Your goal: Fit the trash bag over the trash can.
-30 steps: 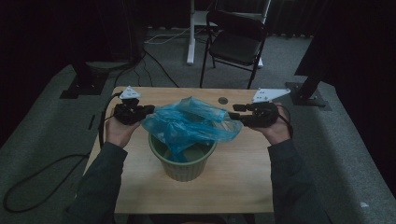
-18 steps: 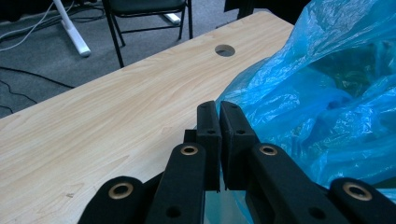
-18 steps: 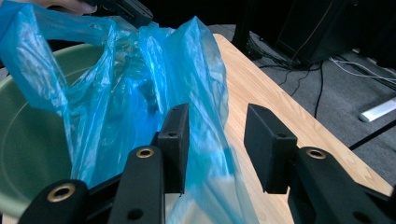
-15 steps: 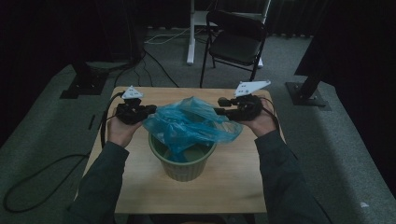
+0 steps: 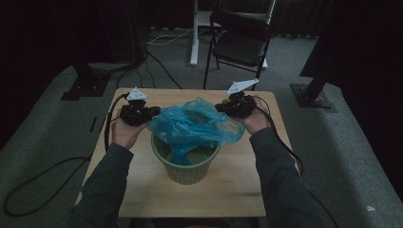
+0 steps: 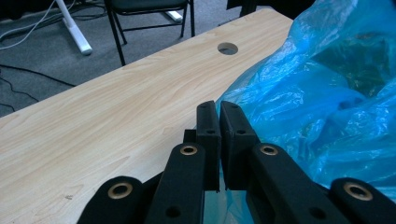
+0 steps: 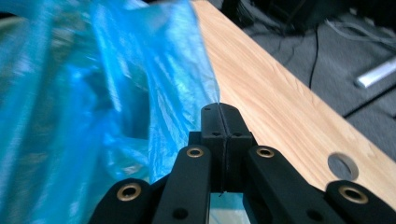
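A pale wood-grain table (image 5: pixel 142 190) with a round cable hole (image 6: pixel 227 48) in its top stands on grey carpet (image 5: pixel 43 142) in a dimly lit room. Behind it, a black folding chair (image 5: pixel 240 45) sits beside a white metal stand leg (image 5: pixel 194 33). Dark curtains (image 5: pixel 57 28) close the back, and black cables (image 5: pixel 33 180) trail across the floor.

Overhead forward-down; two close claw-mounted views

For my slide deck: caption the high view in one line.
Two hand-held grippers, left and right, pinch a blue plastic bag over a green bin on a wooden table.
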Demonstrator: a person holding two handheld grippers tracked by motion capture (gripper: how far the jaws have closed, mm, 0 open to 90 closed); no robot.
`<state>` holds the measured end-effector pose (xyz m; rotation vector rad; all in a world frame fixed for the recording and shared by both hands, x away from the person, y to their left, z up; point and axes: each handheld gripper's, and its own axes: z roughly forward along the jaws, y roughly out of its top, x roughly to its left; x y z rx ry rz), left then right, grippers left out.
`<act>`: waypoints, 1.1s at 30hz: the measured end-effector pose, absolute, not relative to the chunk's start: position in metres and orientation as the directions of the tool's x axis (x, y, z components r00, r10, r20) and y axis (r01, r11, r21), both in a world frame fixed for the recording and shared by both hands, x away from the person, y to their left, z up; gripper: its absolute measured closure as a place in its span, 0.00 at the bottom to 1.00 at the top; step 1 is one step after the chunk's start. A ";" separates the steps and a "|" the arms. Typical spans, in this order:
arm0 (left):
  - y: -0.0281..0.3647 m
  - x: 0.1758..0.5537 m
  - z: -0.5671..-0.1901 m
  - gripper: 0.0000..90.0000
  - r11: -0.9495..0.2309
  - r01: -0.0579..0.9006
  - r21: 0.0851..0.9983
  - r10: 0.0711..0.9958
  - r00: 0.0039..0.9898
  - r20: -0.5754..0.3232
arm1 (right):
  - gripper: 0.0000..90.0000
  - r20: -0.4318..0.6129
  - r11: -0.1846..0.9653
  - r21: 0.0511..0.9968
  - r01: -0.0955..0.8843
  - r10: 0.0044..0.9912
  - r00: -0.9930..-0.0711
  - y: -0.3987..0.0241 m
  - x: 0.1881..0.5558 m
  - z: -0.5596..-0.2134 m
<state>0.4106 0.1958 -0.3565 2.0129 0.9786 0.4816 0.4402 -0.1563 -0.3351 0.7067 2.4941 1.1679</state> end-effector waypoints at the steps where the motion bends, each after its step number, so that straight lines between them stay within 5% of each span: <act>1: 0.196 0.411 -0.356 0.96 -0.355 0.465 0.811 0.782 0.624 -0.015 | 1.00 -0.058 0.549 0.778 0.306 0.547 -0.835 -0.156 0.440 -0.335; 33: 0.194 0.427 -0.389 0.95 -0.322 0.546 0.774 0.793 0.602 -0.095 | 1.00 0.023 0.542 0.683 0.490 0.654 -0.756 -0.168 0.458 -0.392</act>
